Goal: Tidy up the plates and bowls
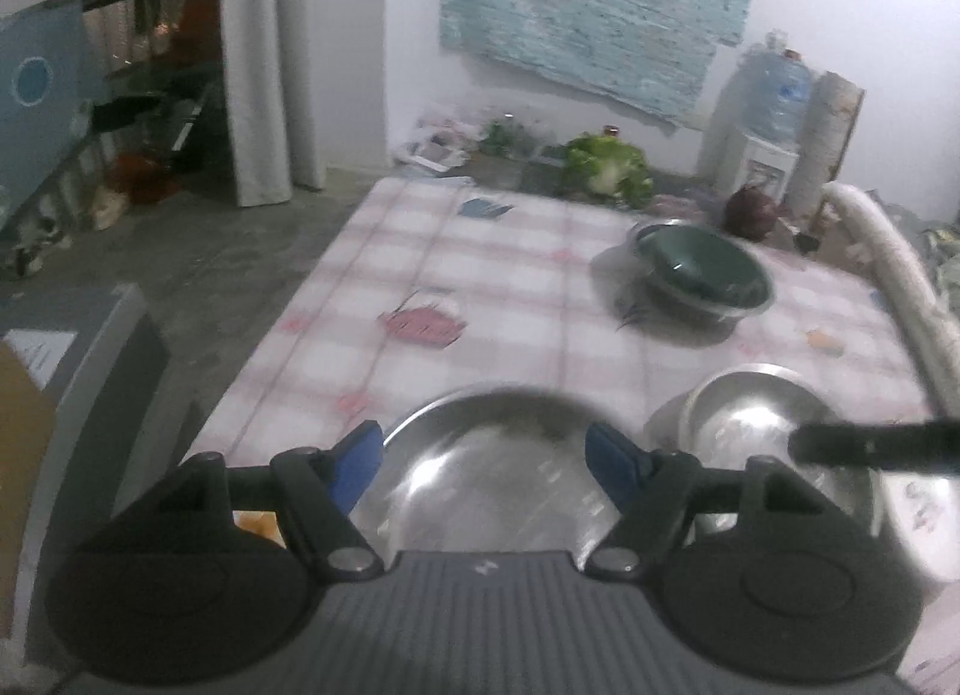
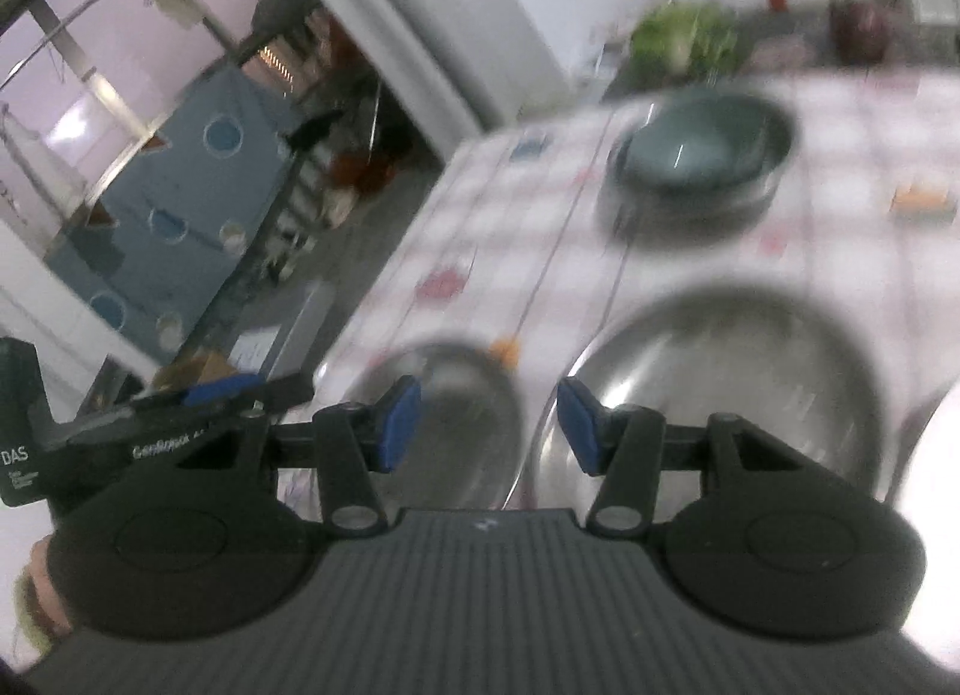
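**Both grippers empty above steel dishes**

Left gripper (image 1: 483, 455) spread wide, holding nothing, over shallow round steel plate (image 1: 498, 473) at near tabletop (image 1: 480, 287) edge. Right gripper (image 2: 489, 425) parted, empty, straddling gap beside wide steel bowl (image 2: 738, 395). Risk: clipping rims, sliding dishes off. Stacked dark green bowls (image 1: 702, 275) blurred; count unclear.

The left gripper (image 1: 483, 455) and right gripper (image 2: 489, 425) both angle downward, jaws apart, gripping nothing.

Each black tool (image 1: 483, 458) has blue pads (image 2: 399, 425), silver screws and a ribbed grey body.
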### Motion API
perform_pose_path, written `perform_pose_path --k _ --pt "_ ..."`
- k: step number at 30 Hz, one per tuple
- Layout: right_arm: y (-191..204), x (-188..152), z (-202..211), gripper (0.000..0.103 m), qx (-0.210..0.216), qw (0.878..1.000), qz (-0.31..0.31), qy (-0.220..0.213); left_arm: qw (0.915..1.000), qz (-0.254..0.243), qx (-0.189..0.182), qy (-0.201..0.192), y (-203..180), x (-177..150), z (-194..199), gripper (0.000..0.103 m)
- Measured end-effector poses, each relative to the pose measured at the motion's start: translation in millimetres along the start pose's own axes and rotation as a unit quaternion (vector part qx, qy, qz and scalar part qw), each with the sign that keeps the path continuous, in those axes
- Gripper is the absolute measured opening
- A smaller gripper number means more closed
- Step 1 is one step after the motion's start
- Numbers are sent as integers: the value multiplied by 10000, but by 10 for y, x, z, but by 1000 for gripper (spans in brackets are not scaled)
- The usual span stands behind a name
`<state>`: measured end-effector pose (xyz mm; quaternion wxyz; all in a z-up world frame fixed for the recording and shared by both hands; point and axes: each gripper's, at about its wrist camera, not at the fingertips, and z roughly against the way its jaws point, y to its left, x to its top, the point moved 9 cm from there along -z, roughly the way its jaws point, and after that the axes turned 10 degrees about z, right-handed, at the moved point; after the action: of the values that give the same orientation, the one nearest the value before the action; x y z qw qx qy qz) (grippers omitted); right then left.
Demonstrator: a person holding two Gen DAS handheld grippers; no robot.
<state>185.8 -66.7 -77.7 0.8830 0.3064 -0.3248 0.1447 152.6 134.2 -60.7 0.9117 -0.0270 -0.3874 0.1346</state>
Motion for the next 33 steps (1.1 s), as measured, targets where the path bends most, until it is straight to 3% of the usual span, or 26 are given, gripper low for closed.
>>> perform_pose_path --k 5,11,14,16,22,33 --pt "235 -554 -156 50 136 9988 -307 365 9991 -80 409 25 269 -322 -129 74" --pt "234 -921 -270 50 89 9952 -828 518 9968 41 746 267 499 -571 -403 59" --pt "188 -988 -346 50 38 9937 -999 508 9960 190 774 391 550 -645 -495 45" --pt "149 -948 -414 46 57 9925 -1109 504 9953 273 798 468 560 -691 -519 20" --pt "208 -848 -483 45 -29 9942 -962 482 9944 518 777 500 569 -710 -488 16" --pt "244 -897 -515 19 -154 9956 -716 576 9940 765 464 621 526 -886 -213 16"
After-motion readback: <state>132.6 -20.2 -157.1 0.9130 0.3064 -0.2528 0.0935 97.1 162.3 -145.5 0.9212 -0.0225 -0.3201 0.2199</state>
